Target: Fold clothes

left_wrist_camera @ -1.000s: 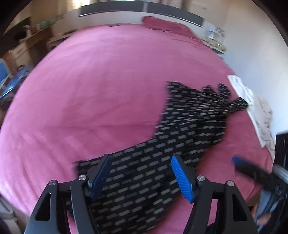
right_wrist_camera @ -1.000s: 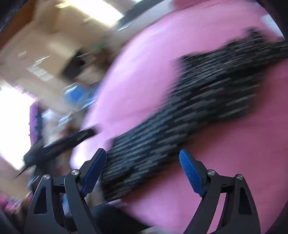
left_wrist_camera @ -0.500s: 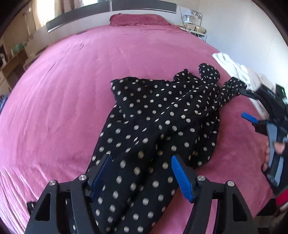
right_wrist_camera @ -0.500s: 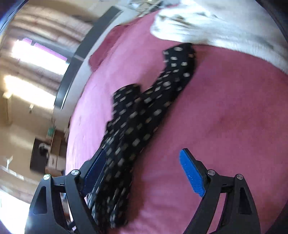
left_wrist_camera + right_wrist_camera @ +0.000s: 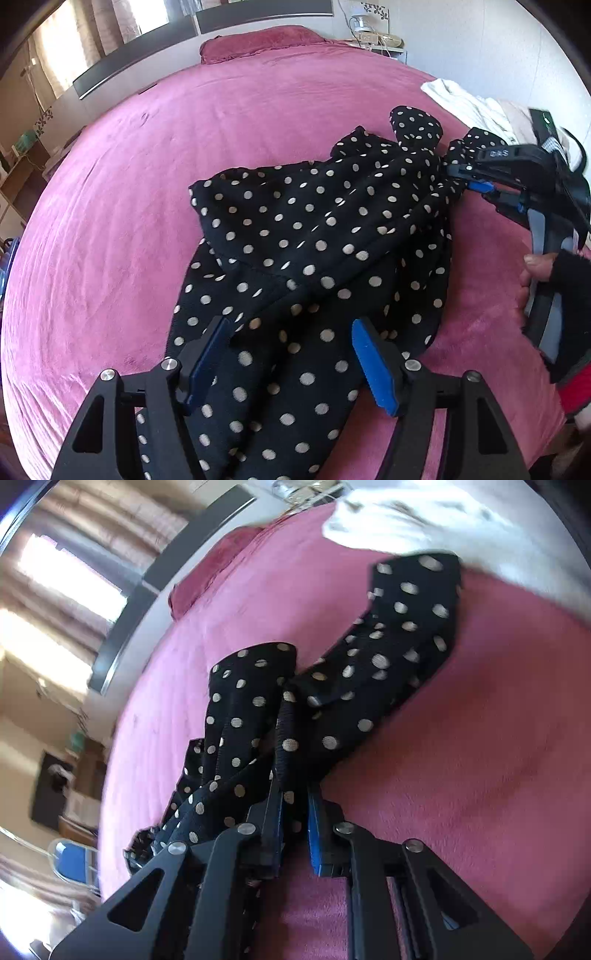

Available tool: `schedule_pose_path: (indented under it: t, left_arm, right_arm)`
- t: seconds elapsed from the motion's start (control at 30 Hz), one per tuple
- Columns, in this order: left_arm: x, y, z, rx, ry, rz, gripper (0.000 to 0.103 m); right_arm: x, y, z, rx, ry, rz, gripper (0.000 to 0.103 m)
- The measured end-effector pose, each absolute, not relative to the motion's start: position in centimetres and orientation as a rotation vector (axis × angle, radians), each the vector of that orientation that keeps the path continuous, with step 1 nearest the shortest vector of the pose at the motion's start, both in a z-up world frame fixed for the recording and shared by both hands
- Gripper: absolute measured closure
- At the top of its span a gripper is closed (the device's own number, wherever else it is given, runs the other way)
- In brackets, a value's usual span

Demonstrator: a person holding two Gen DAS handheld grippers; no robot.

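Note:
A black garment with white polka dots (image 5: 314, 240) lies crumpled on the pink bed (image 5: 129, 203). My left gripper (image 5: 290, 358) is open, its blue pads hovering just above the garment's near end, holding nothing. My right gripper (image 5: 295, 819) is shut on a bunched fold of the polka-dot garment (image 5: 332, 686) near its sleeve end. In the left wrist view the right gripper (image 5: 461, 177) pinches the garment's far right end, held by a gloved hand.
White and beige clothes (image 5: 480, 107) lie at the bed's far right edge, also in the right wrist view (image 5: 424, 520). A pink pillow (image 5: 258, 40) sits at the headboard. Shelves and a desk stand left of the bed.
My right gripper swung over to the garment's sleeve end and closed on it. The left gripper stayed open and moved closer over the near end.

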State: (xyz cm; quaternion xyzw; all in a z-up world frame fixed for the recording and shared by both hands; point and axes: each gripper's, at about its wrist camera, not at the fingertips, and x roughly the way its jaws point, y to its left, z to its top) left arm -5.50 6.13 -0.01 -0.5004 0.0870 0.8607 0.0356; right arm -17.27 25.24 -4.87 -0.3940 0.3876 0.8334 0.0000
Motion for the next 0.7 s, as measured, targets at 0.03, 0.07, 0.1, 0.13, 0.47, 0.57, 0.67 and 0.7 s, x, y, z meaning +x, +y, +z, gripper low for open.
schedule_pose_path:
  t: [0.03, 0.07, 0.1, 0.13, 0.47, 0.57, 0.67, 0.7]
  left_arm:
    - [-5.3, 5.7, 0.2, -1.534, 0.267, 2.652, 0.033]
    - [-5.2, 5.3, 0.4, -1.529, 0.261, 2.661, 0.033]
    - [-5.1, 4.7, 0.7, -1.523, 0.251, 2.676, 0.033]
    - [-5.0, 4.1, 1.0, -1.516, 0.24, 2.692, 0.033]
    - [-2.7, -7.0, 4.5, -1.483, 0.143, 2.909, 0.033]
    - [-1.7, -10.9, 5.5, -1.477, 0.116, 2.979, 0.033]
    - [-0.8, -14.7, 6.5, -1.468, 0.088, 3.049, 0.033]
    - [-0.8, -16.4, 6.5, -1.487, 0.076, 3.068, 0.033]
  right_arm:
    - [-17.0, 25.2, -4.5, -1.216, 1.215, 2.638, 0.091]
    - [-16.8, 25.0, -3.8, -1.194, 1.194, 2.667, 0.091]
    - [-16.6, 24.8, -3.2, -1.177, 1.188, 2.697, 0.091]
    - [-16.5, 24.4, -2.3, -1.154, 1.202, 2.734, 0.091]
    - [-22.3, 8.0, 16.8, -1.025, 1.052, 3.319, 0.091]
    - [-24.7, -2.9, 22.4, -1.043, 0.979, 3.5, 0.091]
    - [-26.8, -14.1, 27.9, -1.057, 0.879, 3.681, 0.091]
    - [-27.3, -18.7, 29.3, -1.071, 0.868, 3.732, 0.091]
